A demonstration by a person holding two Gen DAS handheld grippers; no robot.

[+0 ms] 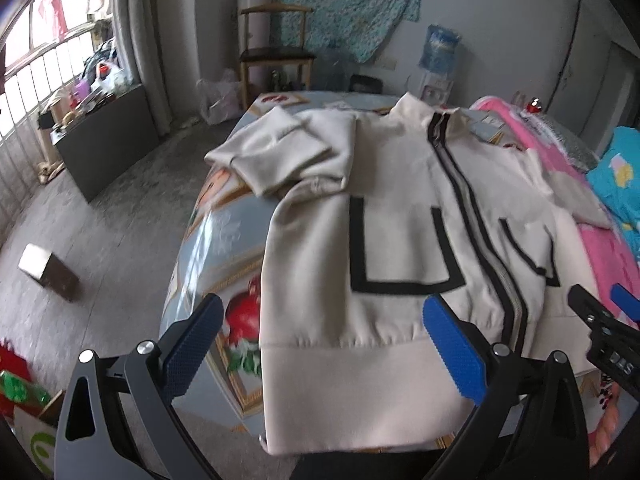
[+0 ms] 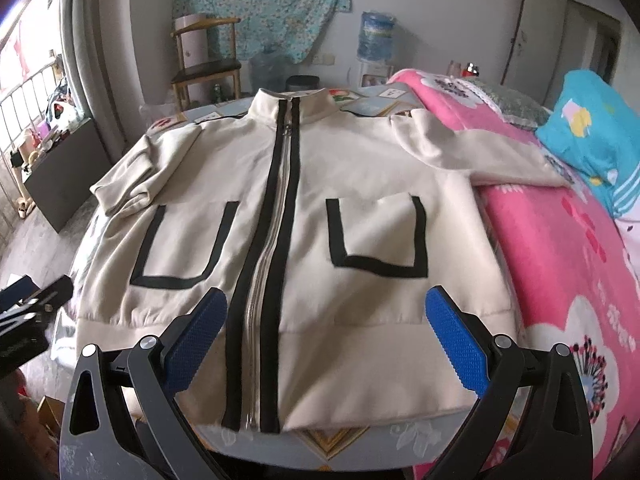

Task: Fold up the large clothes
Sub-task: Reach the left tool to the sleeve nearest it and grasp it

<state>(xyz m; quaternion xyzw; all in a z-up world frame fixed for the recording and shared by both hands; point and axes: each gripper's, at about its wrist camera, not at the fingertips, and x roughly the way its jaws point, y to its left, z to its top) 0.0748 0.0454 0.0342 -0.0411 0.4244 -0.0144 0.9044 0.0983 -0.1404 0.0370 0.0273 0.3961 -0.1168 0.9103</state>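
Jacket point(image 2: 304, 208) lay face up and zipped on the table point(image 1: 216, 240), spread flat with its collar at the far end and its hem nearest the person, probably so that both sides could be folded in evenly. One sleeve point(image 1: 280, 148) was already bent back on itself at the side near the window, while the other sleeve point(image 2: 472, 152) reached out onto the pink blanket point(image 2: 560, 260) of the bed just beside the table. The left gripper point(image 1: 320, 348) hung over the hem corner with its jaws wide and nothing between them. The right gripper point(image 2: 328, 344) hovered over the hem near the zipper point(image 2: 276, 200), also wide and empty. I judged that the folding was only beginning.
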